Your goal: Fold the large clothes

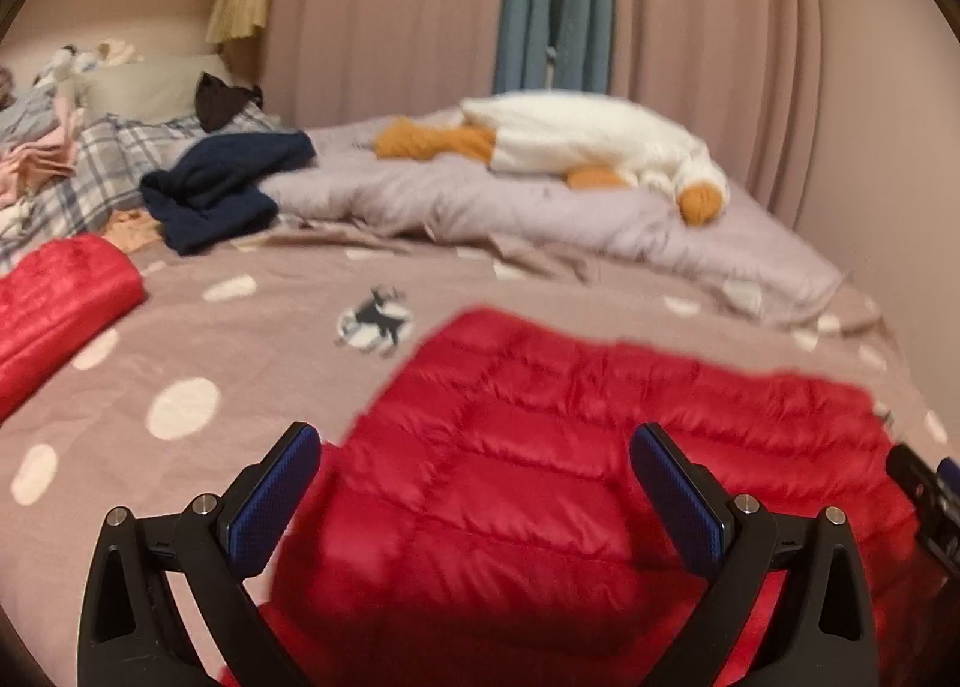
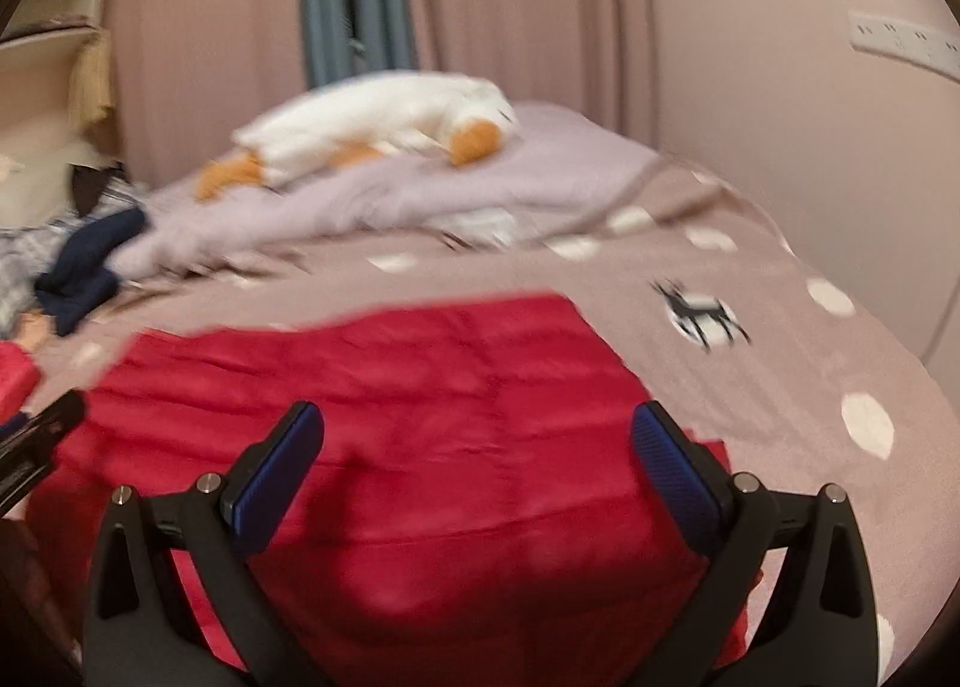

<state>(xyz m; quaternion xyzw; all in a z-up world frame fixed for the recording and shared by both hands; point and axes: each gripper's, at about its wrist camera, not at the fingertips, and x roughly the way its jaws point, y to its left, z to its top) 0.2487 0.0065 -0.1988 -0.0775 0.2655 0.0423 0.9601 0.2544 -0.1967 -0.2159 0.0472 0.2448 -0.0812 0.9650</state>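
Observation:
A red quilted down jacket lies spread on the bed, and it fills the lower middle of the right wrist view too. My left gripper hovers open above the jacket's near left part, its blue pads wide apart with nothing between them. My right gripper is open over the jacket's near right part, its blue pads also holding nothing. The tip of the right gripper shows at the right edge of the left wrist view. Another red quilted piece lies to the left.
The bed has a mauve cover with white dots. A lilac duvet with a white and orange plush goose lies at the back. A navy garment and a plaid pile sit back left. Pink curtains hang behind.

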